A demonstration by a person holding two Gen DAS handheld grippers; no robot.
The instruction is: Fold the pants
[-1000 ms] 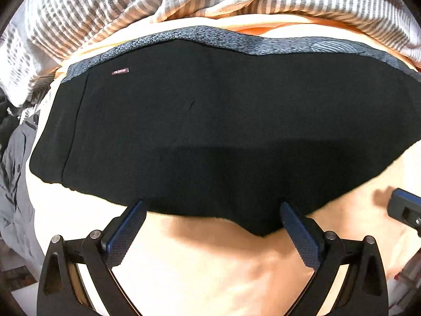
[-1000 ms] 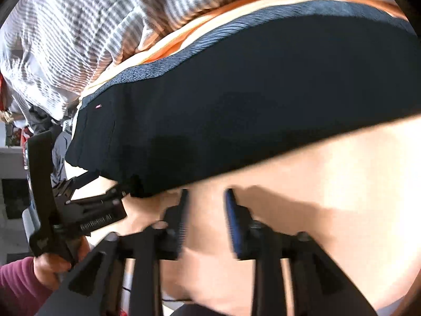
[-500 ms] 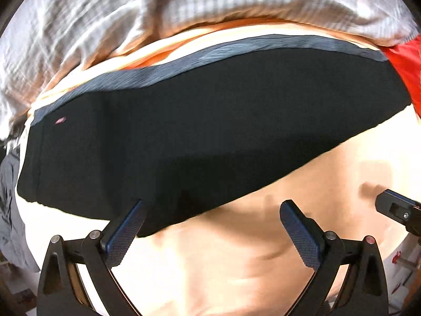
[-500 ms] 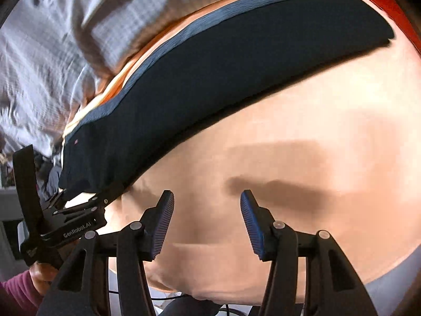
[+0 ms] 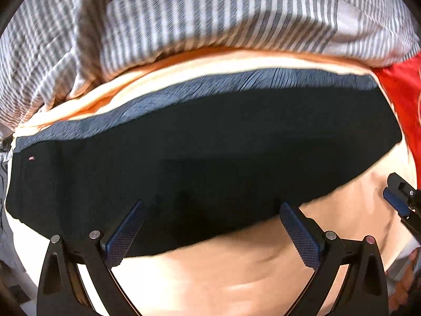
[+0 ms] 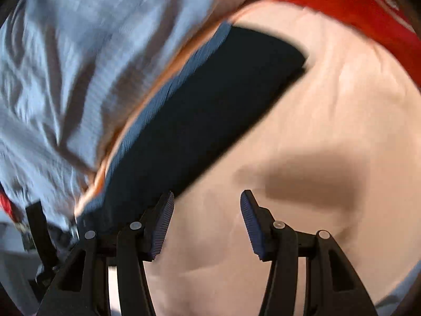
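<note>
The black pants (image 5: 210, 158) lie folded into a long band on the peach sheet (image 5: 236, 276), their grey-blue waistband (image 5: 236, 84) along the far side. My left gripper (image 5: 211, 205) points down over the band's near edge, open wide, nothing between its fingers. In the right wrist view the pants (image 6: 210, 118) run diagonally from lower left to upper middle. My right gripper (image 6: 208, 193) is open over bare sheet; its left fingertip overlaps the pants' edge in the picture and nothing is between the pads. It also shows at the right edge of the left wrist view (image 5: 397, 202).
Grey-and-white striped bedding (image 5: 210, 13) is bunched up behind the pants. A red cloth (image 5: 400, 92) lies at the band's right end, also red cloth (image 6: 342, 0) at the top of the right wrist view. Peach sheet (image 6: 315, 131) spreads to the right of the pants.
Both grippers have slid to the right along the pants, bringing the red cloth into view. The right gripper has rolled and its jaws stand wider than a second ago.
</note>
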